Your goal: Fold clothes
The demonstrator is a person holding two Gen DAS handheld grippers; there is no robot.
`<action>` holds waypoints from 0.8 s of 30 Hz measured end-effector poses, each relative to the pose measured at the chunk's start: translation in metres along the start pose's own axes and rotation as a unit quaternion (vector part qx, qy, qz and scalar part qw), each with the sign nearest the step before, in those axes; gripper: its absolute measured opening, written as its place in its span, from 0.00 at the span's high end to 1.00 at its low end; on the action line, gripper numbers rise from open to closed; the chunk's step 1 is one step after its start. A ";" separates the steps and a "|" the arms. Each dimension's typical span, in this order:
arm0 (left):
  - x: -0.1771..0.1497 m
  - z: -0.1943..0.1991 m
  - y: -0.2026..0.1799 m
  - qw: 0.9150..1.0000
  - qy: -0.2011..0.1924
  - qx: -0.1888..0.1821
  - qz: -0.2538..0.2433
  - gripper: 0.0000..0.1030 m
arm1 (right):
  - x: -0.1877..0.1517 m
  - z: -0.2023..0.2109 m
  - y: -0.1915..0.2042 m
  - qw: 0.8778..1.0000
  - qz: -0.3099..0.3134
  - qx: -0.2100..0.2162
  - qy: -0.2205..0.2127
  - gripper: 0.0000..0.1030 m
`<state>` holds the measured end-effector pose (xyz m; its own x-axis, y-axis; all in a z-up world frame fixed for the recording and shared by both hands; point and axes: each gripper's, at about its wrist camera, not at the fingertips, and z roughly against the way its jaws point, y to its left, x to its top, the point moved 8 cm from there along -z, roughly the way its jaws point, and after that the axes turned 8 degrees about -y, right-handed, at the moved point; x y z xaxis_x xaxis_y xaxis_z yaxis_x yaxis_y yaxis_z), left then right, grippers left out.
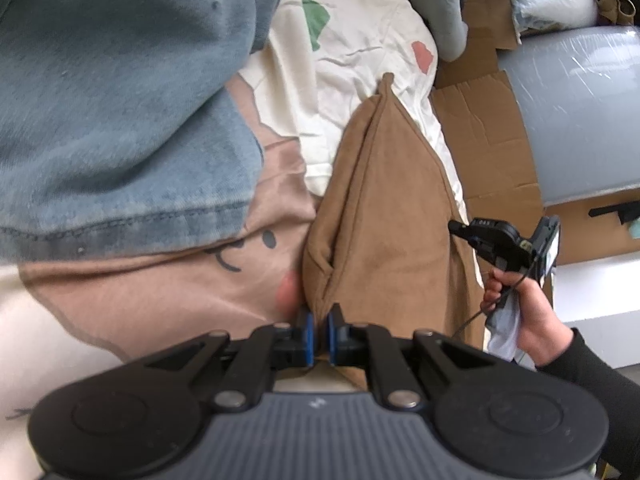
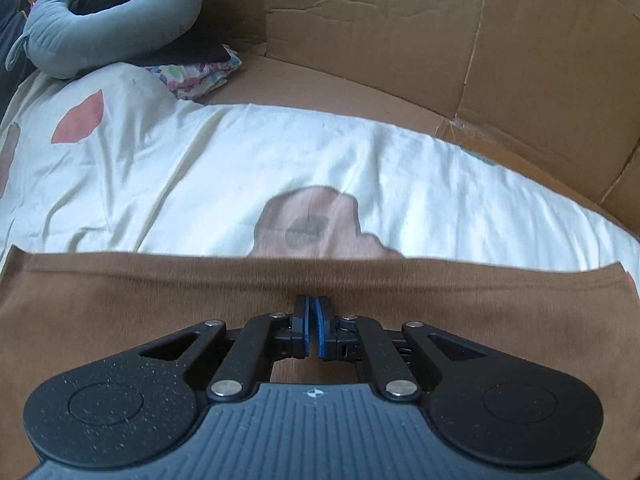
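A brown garment (image 1: 384,208) lies on the patterned white bed sheet (image 1: 352,60), with its near end lifted into a ridge. My left gripper (image 1: 319,320) is shut on that near end, with a fold of cloth pinched between the blue pads. Further right, a hand (image 1: 532,320) holds my right gripper (image 1: 454,226) at the garment's right edge. In the right wrist view the right gripper (image 2: 313,306) hovers low over the flat brown garment (image 2: 160,320), jaws shut and nothing visible between the pads. The garment's far hem runs straight across the sheet (image 2: 280,152).
A blue denim garment (image 1: 120,120) fills the upper left. Flattened cardboard (image 1: 492,152) and a plastic-wrapped grey cushion (image 1: 580,112) lie right of the bed. A grey neck pillow (image 2: 112,28), a folded colourful cloth (image 2: 200,74) and a cardboard wall (image 2: 400,40) sit beyond the sheet.
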<state>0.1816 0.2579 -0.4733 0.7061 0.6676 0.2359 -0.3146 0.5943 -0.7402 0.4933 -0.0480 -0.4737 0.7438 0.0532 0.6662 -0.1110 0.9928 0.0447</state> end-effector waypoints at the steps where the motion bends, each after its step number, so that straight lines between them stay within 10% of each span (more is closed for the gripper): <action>1: 0.000 0.000 0.000 1.000 0.001 0.000 -0.002 0.93 | 0.003 0.000 -0.001 1.000 0.000 0.002 0.000 0.89; 5: 0.004 0.002 -0.004 1.000 0.003 -0.007 -0.007 0.93 | 0.024 0.021 -0.006 1.000 0.006 0.015 -0.015 0.51; 24: 0.025 0.019 -0.068 0.998 0.014 -0.051 -0.032 0.93 | -0.043 0.197 0.033 0.992 0.069 0.099 -0.021 0.40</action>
<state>0.2082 0.2427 -0.4053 0.7405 0.6161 0.2683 -0.2035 0.5861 -0.7843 0.3280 -0.0390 -0.3540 0.6848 0.1786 0.7065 -0.3406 0.9355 0.0937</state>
